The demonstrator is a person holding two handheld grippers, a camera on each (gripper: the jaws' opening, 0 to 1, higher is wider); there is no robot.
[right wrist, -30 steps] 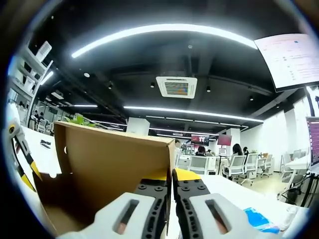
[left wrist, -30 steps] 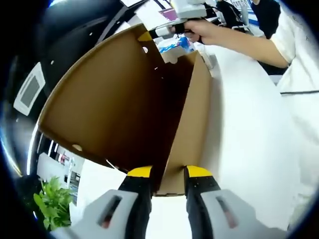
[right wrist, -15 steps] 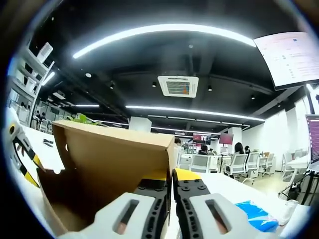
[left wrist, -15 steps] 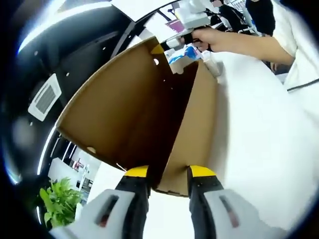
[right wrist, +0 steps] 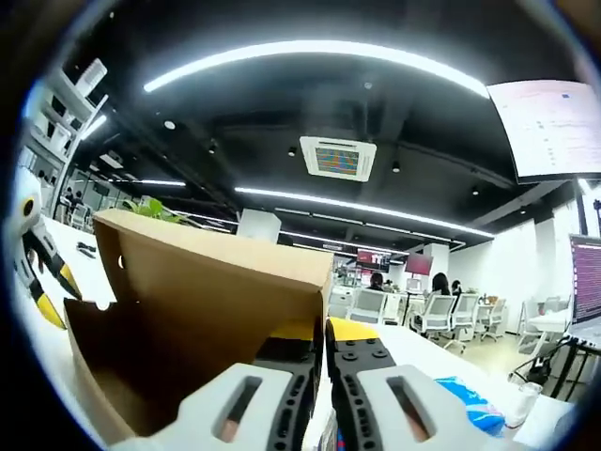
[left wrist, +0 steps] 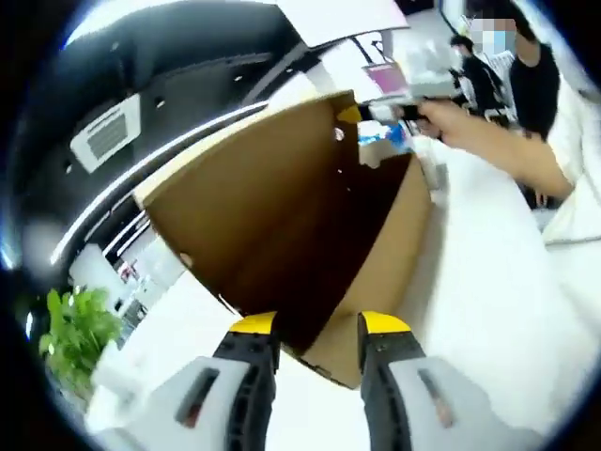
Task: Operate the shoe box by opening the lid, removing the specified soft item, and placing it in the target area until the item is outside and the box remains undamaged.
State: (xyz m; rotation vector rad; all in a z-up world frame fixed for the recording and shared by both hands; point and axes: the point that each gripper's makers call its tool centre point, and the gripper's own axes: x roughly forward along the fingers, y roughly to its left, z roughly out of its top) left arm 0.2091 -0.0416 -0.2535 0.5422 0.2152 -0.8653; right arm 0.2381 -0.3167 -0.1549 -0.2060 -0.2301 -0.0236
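Note:
The brown cardboard shoe box has its lid (left wrist: 272,207) raised, the dark inside facing me in the left gripper view. The box's lighter side wall (left wrist: 385,254) runs down to a near corner that sits between my left gripper's (left wrist: 317,327) open jaws. My right gripper (left wrist: 371,105), held by a hand, is clamped on the lid's far corner. In the right gripper view that gripper (right wrist: 322,331) is shut on the lid's (right wrist: 207,301) edge, and the left gripper (right wrist: 52,291) shows at the far left. The box's contents are hidden.
The box stands on a white table (left wrist: 488,310). A blue packet (right wrist: 465,399) lies on the table past the box. A person's arm (left wrist: 498,150) reaches in from the right. A green plant (left wrist: 70,329) stands at the left. Office chairs (right wrist: 432,315) fill the background.
The left gripper's camera has tilted, so the lid and ceiling have shifted in its view. The lid stays raised. The right gripper keeps its hold on the lid's edge.

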